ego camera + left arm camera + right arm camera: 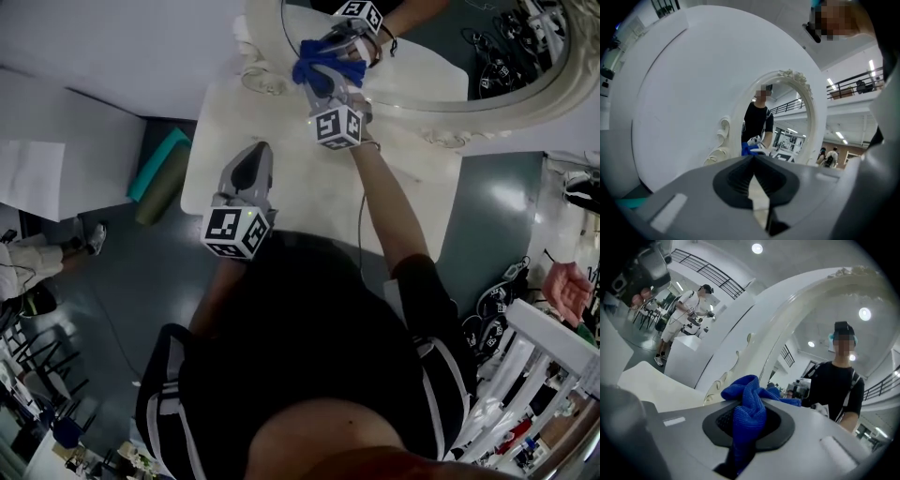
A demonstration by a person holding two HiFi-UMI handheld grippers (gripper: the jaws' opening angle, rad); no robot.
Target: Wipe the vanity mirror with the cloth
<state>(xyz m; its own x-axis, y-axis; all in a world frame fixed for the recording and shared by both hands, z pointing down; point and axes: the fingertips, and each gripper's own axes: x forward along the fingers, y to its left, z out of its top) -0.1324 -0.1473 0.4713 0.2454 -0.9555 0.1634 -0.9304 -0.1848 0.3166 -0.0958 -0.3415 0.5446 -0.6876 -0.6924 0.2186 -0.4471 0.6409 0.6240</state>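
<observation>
Your right tongs (748, 427) were clamped on the cloth (749, 404), a blue microfibre w/ a fine knit texture. It was bunched into soft folds that spilled up and over the dark ribbed pads (723, 420). From the head view, that cloth sat at the lower-left part of the mirror (450, 56), right by the glass, approx. where glass meets frame. I couldn't tell for sure if it pressed on the glass.

The mirror was oval, w/ smooth reflective glass. Its frame (441, 133) was glossy cream-white, thick and rounded, w/ carved scrolls along the edge and a floral crest at 1 end. It stood on a pale, matte surface (309, 202) w/ a curved outline.

Your left tongs (255, 155) hung over that surface, well apart from the mirror and pointed toward it. Their 2 grey tips were closed together w/ nothing between them, and only a thin sliver of the surface showed below the tips in the left gripper view.
</observation>
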